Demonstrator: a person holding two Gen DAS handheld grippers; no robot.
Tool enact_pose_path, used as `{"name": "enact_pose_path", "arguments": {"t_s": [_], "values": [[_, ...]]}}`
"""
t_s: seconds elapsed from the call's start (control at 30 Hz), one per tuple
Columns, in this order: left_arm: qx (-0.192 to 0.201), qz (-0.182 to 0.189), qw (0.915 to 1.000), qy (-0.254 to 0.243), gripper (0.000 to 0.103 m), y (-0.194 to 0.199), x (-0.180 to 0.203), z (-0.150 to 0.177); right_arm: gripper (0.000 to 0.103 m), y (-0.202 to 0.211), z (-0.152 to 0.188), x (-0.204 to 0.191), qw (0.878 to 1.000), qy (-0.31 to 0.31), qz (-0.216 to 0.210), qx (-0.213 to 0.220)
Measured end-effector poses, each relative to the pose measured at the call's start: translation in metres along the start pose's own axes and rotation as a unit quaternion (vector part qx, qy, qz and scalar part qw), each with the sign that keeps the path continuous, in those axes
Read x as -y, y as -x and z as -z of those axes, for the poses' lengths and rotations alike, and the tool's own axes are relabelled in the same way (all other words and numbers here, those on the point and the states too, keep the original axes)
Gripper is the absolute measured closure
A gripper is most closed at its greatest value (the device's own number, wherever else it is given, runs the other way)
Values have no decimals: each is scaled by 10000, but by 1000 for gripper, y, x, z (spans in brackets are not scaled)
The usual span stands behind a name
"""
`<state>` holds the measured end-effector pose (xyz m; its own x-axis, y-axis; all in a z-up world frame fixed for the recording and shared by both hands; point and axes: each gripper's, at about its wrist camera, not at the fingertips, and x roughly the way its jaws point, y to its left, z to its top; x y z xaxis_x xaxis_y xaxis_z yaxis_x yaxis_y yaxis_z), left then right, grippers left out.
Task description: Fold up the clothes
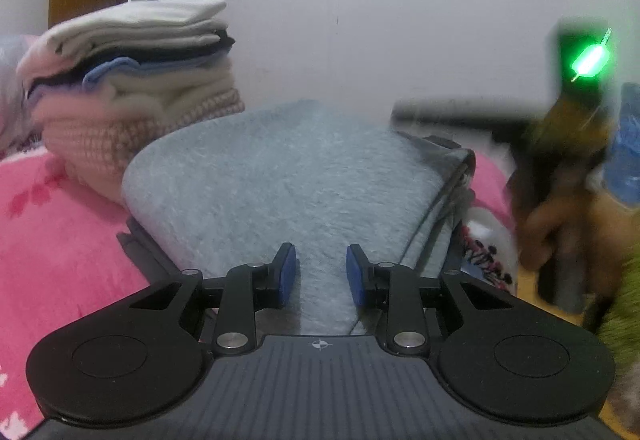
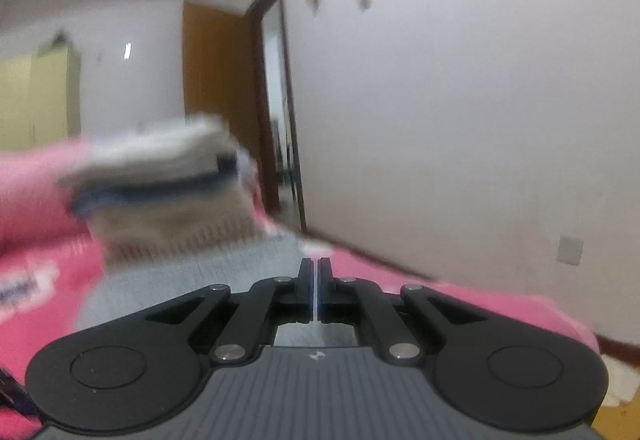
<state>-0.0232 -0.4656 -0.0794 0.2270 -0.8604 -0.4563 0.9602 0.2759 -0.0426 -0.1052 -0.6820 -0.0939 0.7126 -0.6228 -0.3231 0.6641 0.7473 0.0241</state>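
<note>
A folded light grey fleece garment [image 1: 280,180] lies on the pink bed [image 1: 60,240], straight ahead of my left gripper [image 1: 321,274]. That gripper is open, its blue pads [image 1: 286,274] apart just above the garment's near edge, holding nothing. The right gripper's body, blurred with a green light [image 1: 588,60], shows at the right in a hand. In the right wrist view my right gripper [image 2: 317,280] is shut with nothing between its jaws, above the grey garment [image 2: 200,272].
A stack of folded clothes [image 1: 132,80] in white, blue and pink knit stands on the bed behind and left of the garment; it is blurred in the right wrist view [image 2: 168,180]. A white wall and a brown door [image 2: 216,100] lie beyond.
</note>
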Motion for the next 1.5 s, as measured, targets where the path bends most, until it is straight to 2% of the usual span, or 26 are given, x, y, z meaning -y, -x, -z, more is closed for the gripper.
{"name": "enact_pose_path", "arguments": {"t_s": [0.07, 0.13, 0.17, 0.2, 0.27, 0.37, 0.43, 0.5, 0.57, 0.77, 0.87, 0.93, 1.03, 1.1, 1.13, 1.2, 1.37, 1.43, 1.5], "values": [[5, 82, 9998, 158, 74, 8, -7, -6, 103, -10, 11, 0, 9997, 159, 167, -103], [81, 146, 9988, 450, 70, 22, -19, -16, 103, -8, -10, -2, 9994, 83, 143, -290], [201, 128, 9981, 574, 69, 27, -28, -23, 103, -6, -23, -2, 9997, 24, 108, -228], [348, 43, 9971, 682, 66, 30, -34, -31, 103, -3, -37, -4, 9999, -29, 69, -135], [497, -206, 9951, 830, 62, 23, -45, -49, 103, -25, -46, -10, 9995, 40, -67, -313], [271, -723, 9926, 932, 61, -22, -63, -68, 103, -63, -57, -20, 9974, 170, -280, -636], [47, -1101, 9892, 965, 62, -54, -74, -64, 103, -87, -64, -26, 9951, 257, -421, -852], [-50, -1177, 9882, 976, 61, -70, -82, -50, 103, -112, -71, -33, 9921, 344, -563, -1066], [41, -1227, 9889, 842, 61, -71, -80, -39, 103, -138, -54, -23, 9862, -174, -536, -1556], [176, -1225, 9882, 900, 61, -68, -81, -31, 103, -139, -53, -13, 9843, -409, -326, -1688], [129, -1306, 9894, 621, 61, -67, -77, -38, 103, -132, -56, -4, 9827, -710, -294, -1685], [120, -1291, 9903, 495, 61, -58, -76, -48, 103, -95, -56, 4, 9822, -1028, -384, -1525], [481, -1094, 9923, 316, 57, -22, -69, -57, 100, -34, -56, 15, 9789, -1519, -534, -1256], [525, -892, 9944, 231, 55, 3, -58, -58, 88, 6, -56, 22, 9749, -1843, -633, -1075], [517, -786, 9953, 218, 54, 15, -53, -58, 77, 26, -56, 26, 9724, -2005, -682, -983], [436, -560, 9970, 307, 53, 42, -45, -57, 73, 71, -48, 27, 9676, -2217, -805, -898], [209, -229, 9957, 877, 44, 115, -32, -42, 72, 170, -2, 8, 9310, -2995, -1666, -1256], [153, -206, 9943, 1037, 37, 145, -25, -35, 72, 202, 10, -5, 9322, -2972, -1563, -1352], [133, -235, 9934, 1116, 28, 168, -20, -29, 68, 230, 7, -16, 9495, -2586, -1177, -1331]]}}
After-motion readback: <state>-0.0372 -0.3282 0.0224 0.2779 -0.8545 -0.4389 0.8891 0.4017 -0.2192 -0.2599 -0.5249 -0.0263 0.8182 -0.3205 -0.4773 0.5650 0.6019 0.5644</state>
